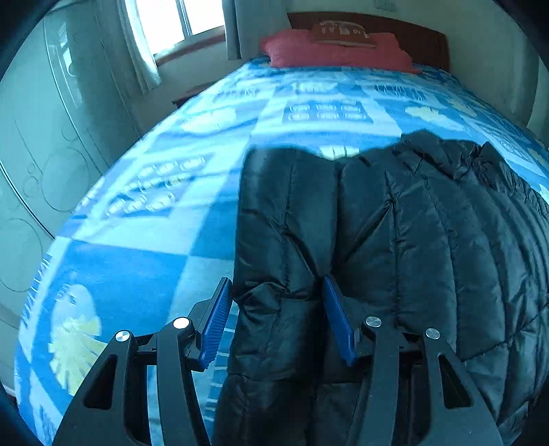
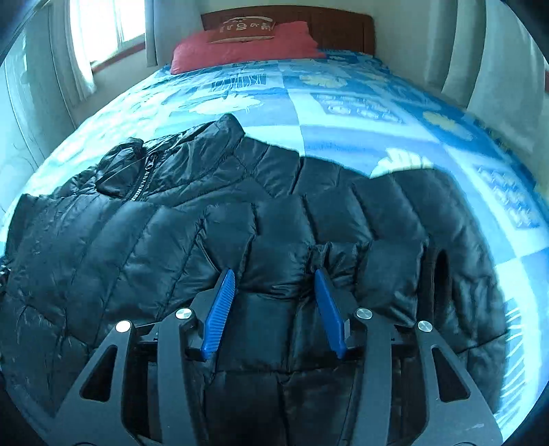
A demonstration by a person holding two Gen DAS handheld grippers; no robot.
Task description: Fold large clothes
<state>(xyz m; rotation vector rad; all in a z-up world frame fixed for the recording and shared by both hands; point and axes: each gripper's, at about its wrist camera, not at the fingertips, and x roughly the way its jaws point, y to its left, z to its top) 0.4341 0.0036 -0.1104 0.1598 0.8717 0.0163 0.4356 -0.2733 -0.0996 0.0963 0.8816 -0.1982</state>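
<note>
Here a black puffer jacket (image 2: 240, 223) lies spread on the bed's blue patterned blanket (image 1: 154, 212), its collar and zipper toward 10 o'clock in the right wrist view. A red pillow (image 2: 240, 46) rests at 12 o'clock against the wooden headboard (image 2: 343, 27), curtains (image 1: 140, 48) at 11. The left hand-held gripper (image 1: 278, 319) stands about half open astride the jacket's edge fold, pads not pressing. The right hand-held gripper (image 2: 274, 308) stands parted over quilted fabric, gripping nothing.

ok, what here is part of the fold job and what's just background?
Job:
black puffer jacket
left gripper
right gripper

Background:
blue patterned blanket
red pillow
wooden headboard
window
</note>
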